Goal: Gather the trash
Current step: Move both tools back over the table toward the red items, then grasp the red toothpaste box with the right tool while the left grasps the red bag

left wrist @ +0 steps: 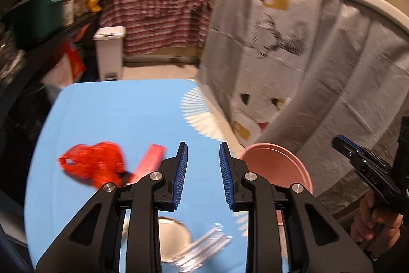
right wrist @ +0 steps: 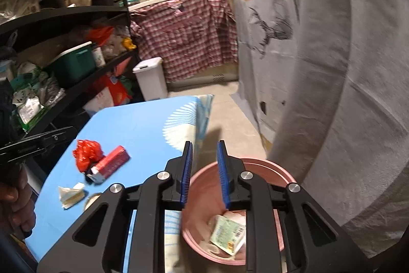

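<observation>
Trash left on the light-blue counter [right wrist: 143,124]: crumpled red plastic bag [right wrist: 87,154] touching a red cardboard carton [right wrist: 112,163], crumpled white paper wrapper [right wrist: 70,196] nearer, w/ a clear plastic wrapper [left wrist: 204,247] & round metal lid [left wrist: 172,229] under the left tongs [left wrist: 203,175]. Round pink plastic bin [right wrist: 258,165] sits just off the counter edge, already holding a printed packet [right wrist: 227,234].

Risks: bag is light & floppy, so a partial pinch may drag the carton along or drop mid-carry, missing the bin. Clear wrapper could slip.

Left tongs narrowly parted, empty. Right tongs [right wrist: 204,173] likewise, above the bin.

Packet print too blurred to read; no brand legible.
</observation>
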Action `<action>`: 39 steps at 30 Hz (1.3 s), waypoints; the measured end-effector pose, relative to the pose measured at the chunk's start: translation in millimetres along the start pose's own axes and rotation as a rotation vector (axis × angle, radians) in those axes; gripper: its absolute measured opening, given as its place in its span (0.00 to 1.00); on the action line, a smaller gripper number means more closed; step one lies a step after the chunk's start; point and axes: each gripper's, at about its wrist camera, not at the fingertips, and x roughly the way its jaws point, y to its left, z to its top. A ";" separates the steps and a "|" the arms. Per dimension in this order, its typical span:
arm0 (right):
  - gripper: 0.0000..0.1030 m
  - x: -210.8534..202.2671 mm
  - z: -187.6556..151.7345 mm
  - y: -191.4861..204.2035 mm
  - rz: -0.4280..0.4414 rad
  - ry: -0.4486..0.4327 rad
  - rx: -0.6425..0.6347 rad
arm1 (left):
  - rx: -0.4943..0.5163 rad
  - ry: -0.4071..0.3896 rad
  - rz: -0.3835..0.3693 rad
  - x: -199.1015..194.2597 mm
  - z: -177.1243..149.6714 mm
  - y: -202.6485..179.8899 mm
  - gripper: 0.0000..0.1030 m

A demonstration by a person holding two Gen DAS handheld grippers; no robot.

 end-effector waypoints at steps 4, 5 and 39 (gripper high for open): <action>0.20 3.5 0.8 25.5 0.037 -0.010 0.005 | -0.045 -0.024 0.053 -14.8 6.5 37.4 0.24; 0.20 5.3 0.1 31.5 0.045 -0.010 0.006 | -0.058 -0.029 0.065 -18.2 7.8 46.0 0.24; 0.49 215.9 -62.8 219.8 0.114 0.423 0.016 | -0.234 -0.021 0.114 -8.7 6.5 172.9 0.24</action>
